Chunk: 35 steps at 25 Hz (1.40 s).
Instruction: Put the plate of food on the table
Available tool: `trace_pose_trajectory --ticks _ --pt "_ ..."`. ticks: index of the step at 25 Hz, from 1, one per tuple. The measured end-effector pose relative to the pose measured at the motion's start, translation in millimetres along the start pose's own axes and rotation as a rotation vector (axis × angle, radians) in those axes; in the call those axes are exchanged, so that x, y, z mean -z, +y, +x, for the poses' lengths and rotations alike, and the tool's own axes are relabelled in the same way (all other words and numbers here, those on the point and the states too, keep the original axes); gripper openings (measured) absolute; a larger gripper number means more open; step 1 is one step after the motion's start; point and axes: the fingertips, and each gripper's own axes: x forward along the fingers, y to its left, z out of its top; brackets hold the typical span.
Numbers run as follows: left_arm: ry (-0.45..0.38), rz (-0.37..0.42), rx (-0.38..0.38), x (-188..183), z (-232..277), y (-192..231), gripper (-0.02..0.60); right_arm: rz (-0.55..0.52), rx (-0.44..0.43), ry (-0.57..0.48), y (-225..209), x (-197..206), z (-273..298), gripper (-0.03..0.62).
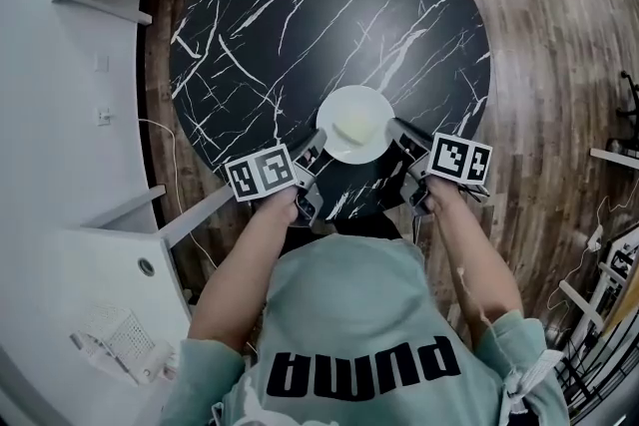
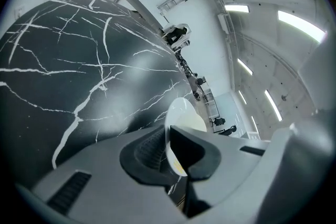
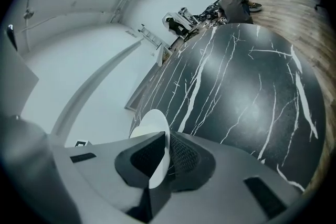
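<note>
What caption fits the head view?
Left gripper and right gripper hold a white plate by its rim over a black marble table.

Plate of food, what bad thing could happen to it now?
1. The left gripper and right gripper each pinch only the thin rim of the plate. If either slips, it may tip and spill the pale food.
2. The plate is close to the near edge of the table. Set down there, it could get knocked off.

One plate (image 1: 354,123), one table (image 1: 300,15), two grippers (image 1: 318,149) (image 1: 397,139)
</note>
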Motion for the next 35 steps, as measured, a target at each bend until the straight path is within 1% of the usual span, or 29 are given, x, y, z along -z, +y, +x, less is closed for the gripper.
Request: trace_pose_trajectory --ticks 9,16,25,30,35 --pt "0.057 -0.007 -0.030 10 32 17 0.031 0.009 0.056 0.020 -34 -3 12 0.034" --pt "0.066 -0.009 -0.041 14 43 24 0.031 0.002 0.082 0.028 -48 -2 16 0.034" --pt "0.058 -0.017 -0.062 21 49 32 0.031 -0.009 0.119 0.043 -59 4 21 0.035" --pt "0.039 0.012 -0.053 18 54 30 0.031 -0.019 0.130 0.034 -64 2 21 0.035" --pt "0.055 0.090 -0.068 17 57 25 0.034 -0.056 0.139 0.013 -66 -4 21 0.035"
